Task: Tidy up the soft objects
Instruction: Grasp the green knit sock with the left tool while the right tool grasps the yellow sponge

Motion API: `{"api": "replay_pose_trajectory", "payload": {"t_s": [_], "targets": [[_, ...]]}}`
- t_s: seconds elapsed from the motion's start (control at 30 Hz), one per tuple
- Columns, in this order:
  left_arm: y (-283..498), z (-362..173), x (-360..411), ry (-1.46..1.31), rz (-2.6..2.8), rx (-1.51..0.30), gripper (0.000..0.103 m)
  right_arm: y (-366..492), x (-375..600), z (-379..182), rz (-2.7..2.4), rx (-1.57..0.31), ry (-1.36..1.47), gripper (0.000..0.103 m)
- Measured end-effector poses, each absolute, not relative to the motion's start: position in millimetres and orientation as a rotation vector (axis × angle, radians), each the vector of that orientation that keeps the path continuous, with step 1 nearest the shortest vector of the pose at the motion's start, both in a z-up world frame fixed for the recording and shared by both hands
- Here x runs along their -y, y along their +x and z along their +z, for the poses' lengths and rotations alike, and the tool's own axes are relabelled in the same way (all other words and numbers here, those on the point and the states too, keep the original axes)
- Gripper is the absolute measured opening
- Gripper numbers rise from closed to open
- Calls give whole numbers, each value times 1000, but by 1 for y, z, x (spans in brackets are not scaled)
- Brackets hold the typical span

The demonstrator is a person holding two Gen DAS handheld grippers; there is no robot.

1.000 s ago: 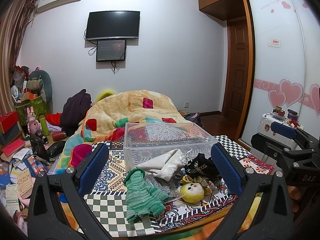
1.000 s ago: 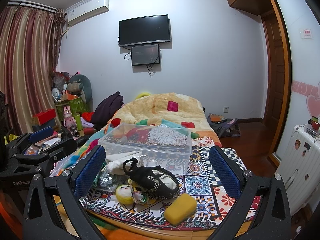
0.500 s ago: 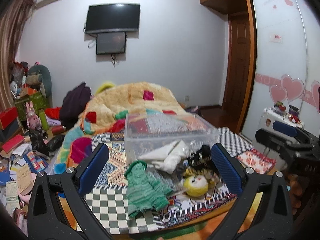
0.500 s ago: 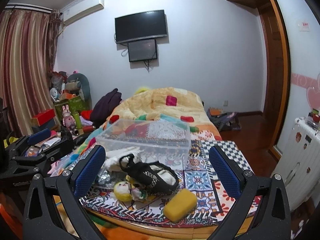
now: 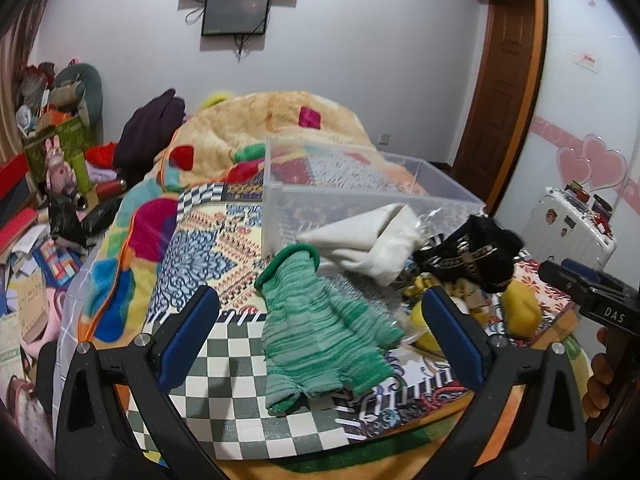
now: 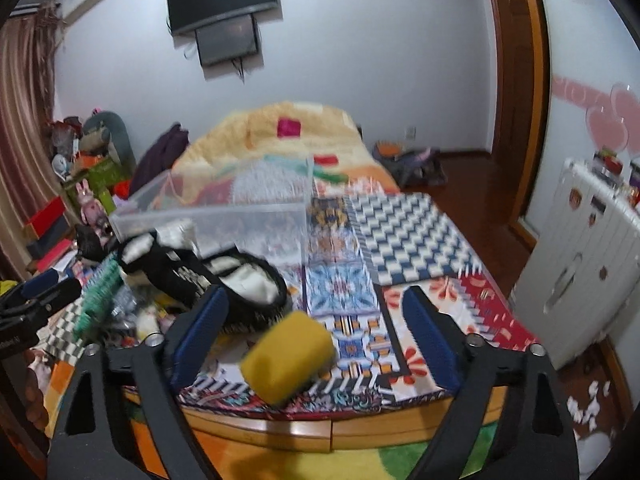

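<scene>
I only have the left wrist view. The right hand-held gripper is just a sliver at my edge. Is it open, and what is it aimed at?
Observer: Open. The right hand-held gripper has its fingers spread wide and holds nothing.
Reviewer: What lies in front of it?
Observer: A yellow sponge shows between its fingers, on the patterned cloth near the front edge. Blur hides whether anything touches it.
Reviewer: And the black slipper?
Observer: The slipper has a white lining. It lies left of the sponge, in front of the clear box.
</scene>
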State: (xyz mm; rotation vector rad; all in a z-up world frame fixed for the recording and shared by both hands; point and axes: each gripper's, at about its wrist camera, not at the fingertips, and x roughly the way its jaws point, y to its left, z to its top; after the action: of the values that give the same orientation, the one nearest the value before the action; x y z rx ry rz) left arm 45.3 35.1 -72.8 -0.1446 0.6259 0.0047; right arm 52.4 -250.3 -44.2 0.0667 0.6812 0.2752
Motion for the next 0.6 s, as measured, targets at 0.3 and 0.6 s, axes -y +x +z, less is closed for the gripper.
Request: {"api": "replay_pose_trajectory", "payload": {"t_s": [0.3, 0.6], "targets": [[58, -96, -55, -218, 41, -697, 84, 63, 247, -70, 349, -823, 101, 60], [63, -109, -62, -264, -4, -740, 39, 60, 245, -73, 396, -851, 122, 45]]}}
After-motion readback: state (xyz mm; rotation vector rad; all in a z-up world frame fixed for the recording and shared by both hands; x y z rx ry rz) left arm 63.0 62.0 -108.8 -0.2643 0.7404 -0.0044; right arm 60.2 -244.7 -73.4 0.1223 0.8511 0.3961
